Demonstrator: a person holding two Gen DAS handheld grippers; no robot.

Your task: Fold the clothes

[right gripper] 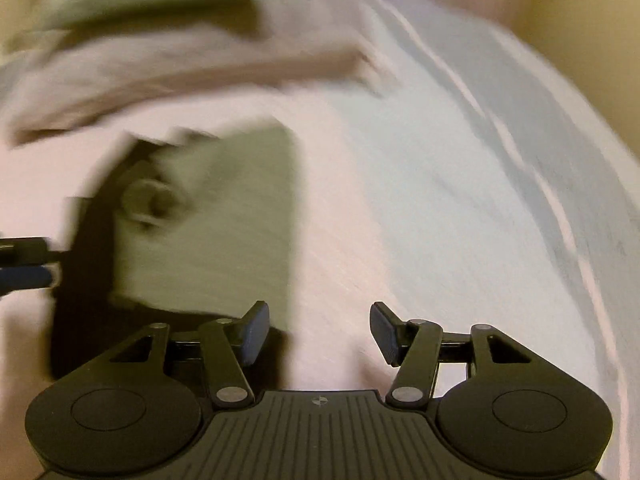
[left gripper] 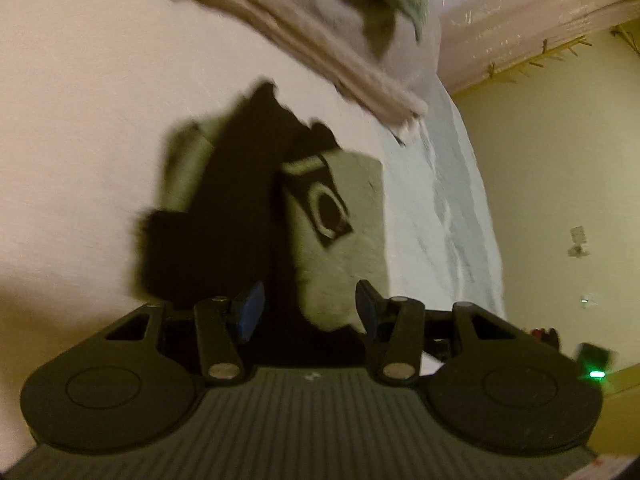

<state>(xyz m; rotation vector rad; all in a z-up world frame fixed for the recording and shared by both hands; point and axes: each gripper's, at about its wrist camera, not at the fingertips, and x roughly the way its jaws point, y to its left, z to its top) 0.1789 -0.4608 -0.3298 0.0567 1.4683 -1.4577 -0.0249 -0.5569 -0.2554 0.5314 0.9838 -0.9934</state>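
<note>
Garment down on the bed, both grippers spread above it.

Black-and-white garment (left gripper: 248, 216) with its ring logo (left gripper: 326, 214) lay flat on the pale sheet (left gripper: 80, 120), just short of a beige and green clothes pile (left gripper: 320, 20). Left gripper (left gripper: 310, 310) hovered over its near edge, jaws apart, cloth showing between them but whether pinched I could not tell. Right gripper (right gripper: 320, 334) was released, nothing between its pads, garment off to its left; that view was badly smeared.
</note>
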